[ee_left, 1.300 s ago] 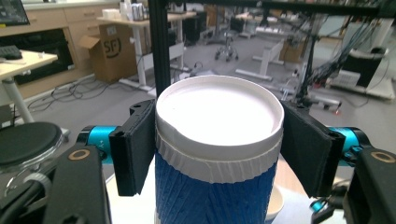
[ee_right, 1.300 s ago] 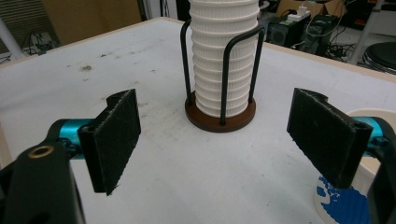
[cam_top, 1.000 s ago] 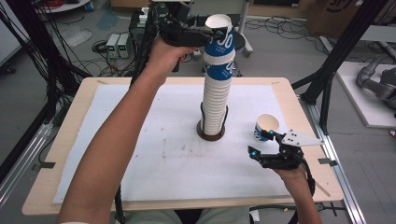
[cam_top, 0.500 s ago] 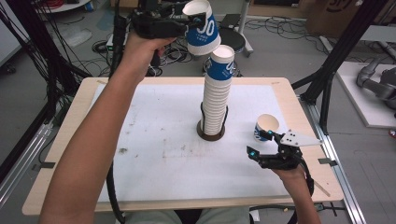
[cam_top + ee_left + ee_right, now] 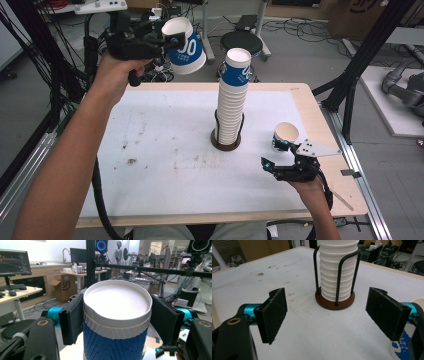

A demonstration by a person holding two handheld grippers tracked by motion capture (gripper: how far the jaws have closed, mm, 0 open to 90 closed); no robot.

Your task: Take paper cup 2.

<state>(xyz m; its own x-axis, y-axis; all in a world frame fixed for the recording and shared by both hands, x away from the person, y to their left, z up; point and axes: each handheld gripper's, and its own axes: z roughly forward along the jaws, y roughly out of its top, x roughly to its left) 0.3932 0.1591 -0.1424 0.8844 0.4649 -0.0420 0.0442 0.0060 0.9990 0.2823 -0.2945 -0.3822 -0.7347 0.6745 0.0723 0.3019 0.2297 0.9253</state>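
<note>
Cup (image 5: 186,46), blue-sleeved, white-rimmed, tilted in left tool (image 5: 167,42)'s grip; right tool (image 5: 276,156) wide apart.

Matt ribbed paper cup (image 5: 116,322) with blue sleeve, stacked white paper cups (image 5: 233,97), thin black metal wire holder (image 5: 335,280) on brown wooden base, scuffed white tabletop (image 5: 160,150), pale wood edge, rough black jaw pads.

High view looks down on whole table (image 5: 150,150) from above. Right gripper cam sits low, close; both share cup stack (image 5: 233,100) (image 5: 338,267). Left gripper cam faces lab.
</note>
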